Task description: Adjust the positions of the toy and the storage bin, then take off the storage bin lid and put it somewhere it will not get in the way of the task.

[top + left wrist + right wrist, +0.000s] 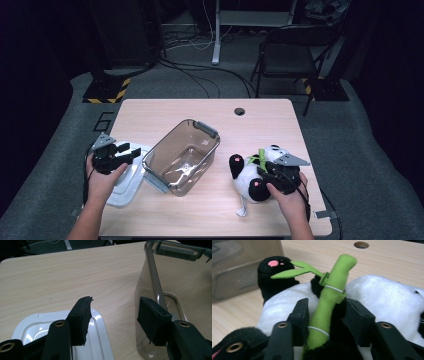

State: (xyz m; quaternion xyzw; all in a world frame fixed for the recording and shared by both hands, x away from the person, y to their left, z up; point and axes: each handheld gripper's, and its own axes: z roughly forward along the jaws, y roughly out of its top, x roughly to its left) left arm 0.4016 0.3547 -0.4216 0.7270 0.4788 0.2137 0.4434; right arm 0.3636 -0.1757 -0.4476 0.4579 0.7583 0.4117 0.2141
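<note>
Panda plush on its back, bamboo stalk between right jaws.

Left forearm: enters from the bottom edge at the left, angled up and slightly right. Left hand: wrapped around the tool's body, knuckles up. Left tool: held roughly level, pointing right; jaws parted, nothing between the pads; grey three-cornered plate on top.

Right forearm: enters from the bottom at the right, angled up and left. Right hand: gripping the tool from behind. Right tool: pointing left and downward; jaws partly apart, one on either side of a green stalk.
</note>
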